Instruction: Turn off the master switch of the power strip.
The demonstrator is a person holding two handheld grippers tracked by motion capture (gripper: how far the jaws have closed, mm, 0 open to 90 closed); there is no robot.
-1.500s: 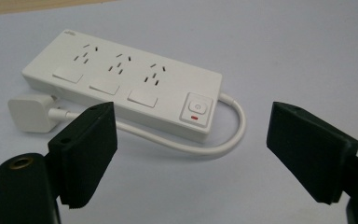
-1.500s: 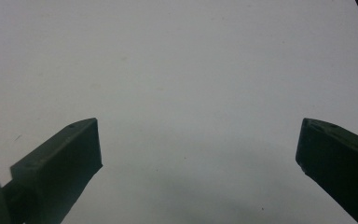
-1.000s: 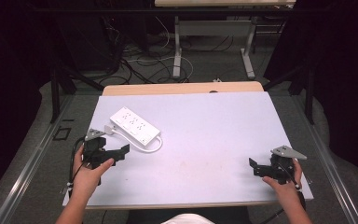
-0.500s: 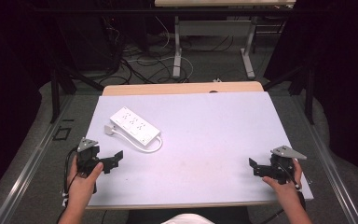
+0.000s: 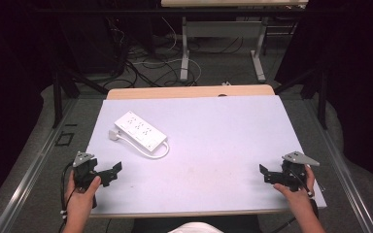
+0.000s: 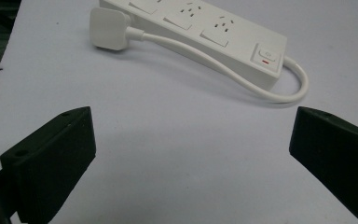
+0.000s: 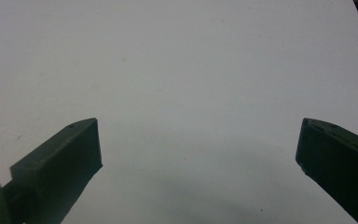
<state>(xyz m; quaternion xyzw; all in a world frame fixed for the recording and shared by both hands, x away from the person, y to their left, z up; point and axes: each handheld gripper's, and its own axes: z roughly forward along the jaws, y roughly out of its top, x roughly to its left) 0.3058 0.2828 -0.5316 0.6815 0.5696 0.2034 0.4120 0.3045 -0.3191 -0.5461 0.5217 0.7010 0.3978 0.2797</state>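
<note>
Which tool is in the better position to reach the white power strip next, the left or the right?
Left. The left tool is open, close to the power strip and faces it. The right tool is far across the table.

No lettering can be read on the power strip (image 6: 200, 32).

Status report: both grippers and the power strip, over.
Left gripper open, empty, short of the power strip. Right gripper open, empty, at the table's far side. Strip flat, cord looped, plug beside it. Nothing between.
</note>
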